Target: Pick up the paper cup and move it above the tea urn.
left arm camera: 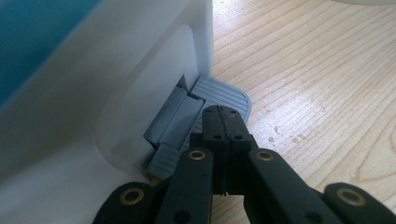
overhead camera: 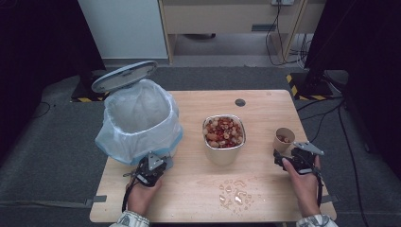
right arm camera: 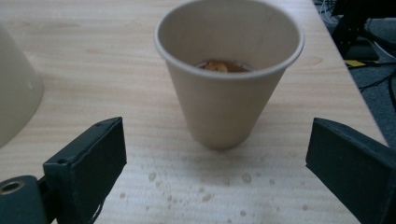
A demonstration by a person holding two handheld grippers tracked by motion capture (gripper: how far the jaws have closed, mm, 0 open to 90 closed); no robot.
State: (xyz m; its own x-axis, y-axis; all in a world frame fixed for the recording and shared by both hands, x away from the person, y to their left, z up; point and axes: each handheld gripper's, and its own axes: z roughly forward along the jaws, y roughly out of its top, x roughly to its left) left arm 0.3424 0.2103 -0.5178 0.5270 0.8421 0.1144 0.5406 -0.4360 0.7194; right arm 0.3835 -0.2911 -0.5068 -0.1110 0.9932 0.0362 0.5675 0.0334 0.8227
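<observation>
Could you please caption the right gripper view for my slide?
Open right gripper faces an upright paper cup on the droplet-speckled wooden table.

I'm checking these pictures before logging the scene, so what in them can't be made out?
- Inside of the bin: high view, the white liner's folds hide the bottom.
- Cup contents: right gripper view, the rim hides most of it.
- Pedal contact: left gripper view, the shut left gripper covers where its tips meet the pedal.
- Bowl pieces: high view, too small to name.
</observation>
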